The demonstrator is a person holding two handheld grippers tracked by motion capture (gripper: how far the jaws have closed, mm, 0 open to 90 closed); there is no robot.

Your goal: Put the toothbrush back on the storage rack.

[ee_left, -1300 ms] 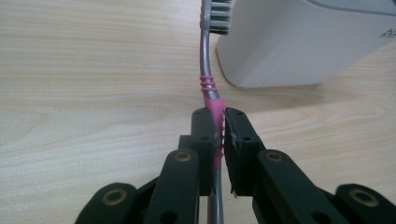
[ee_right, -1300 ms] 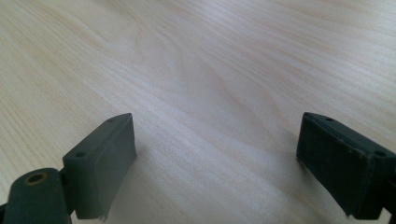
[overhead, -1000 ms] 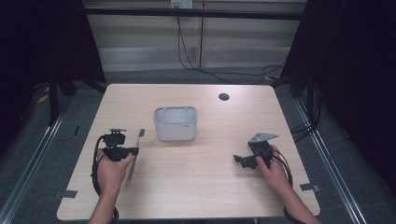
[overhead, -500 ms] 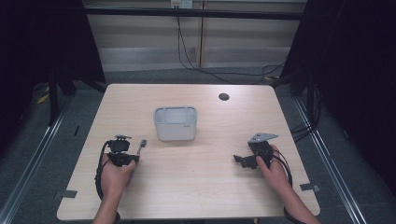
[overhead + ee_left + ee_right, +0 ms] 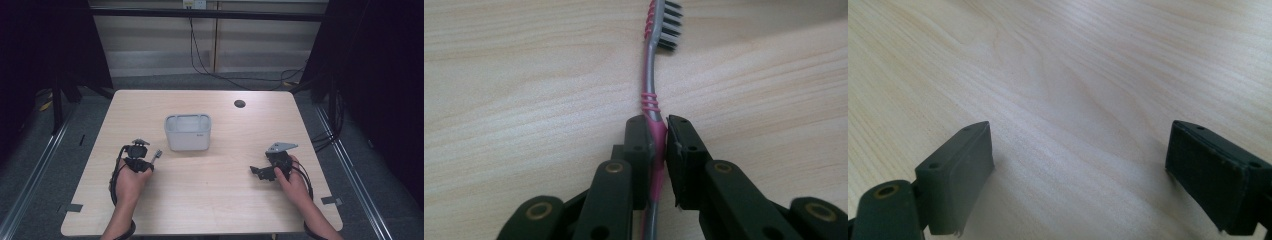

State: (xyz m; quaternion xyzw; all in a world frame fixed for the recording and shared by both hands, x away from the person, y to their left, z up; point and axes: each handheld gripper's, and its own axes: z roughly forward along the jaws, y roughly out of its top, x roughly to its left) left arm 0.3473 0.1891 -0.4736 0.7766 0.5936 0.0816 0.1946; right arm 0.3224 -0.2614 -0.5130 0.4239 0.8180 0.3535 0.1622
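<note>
The left tool (image 5: pixel 658 145) is clenched on the pink-and-grey plastic toothbrush (image 5: pixel 653 90) just above the pale wooden table (image 5: pixel 220 200), its likely next move a lift toward the nearby grey plastic bin (image 5: pixel 188 132), while the right tool (image 5: pixel 1078 175) rests released.

A container (image 5: pixel 188 132) stands on the table (image 5: pixel 225 200) just left of frame centre. A toothbrush (image 5: pixel 156 155) lies at its lower left, clamped in the left gripper (image 5: pixel 145 163) at the frame's left. The right gripper (image 5: pixel 256 171) rests at lower right, well apart. A round hole (image 5: pixel 239 104) sits upper right of the container.
</note>
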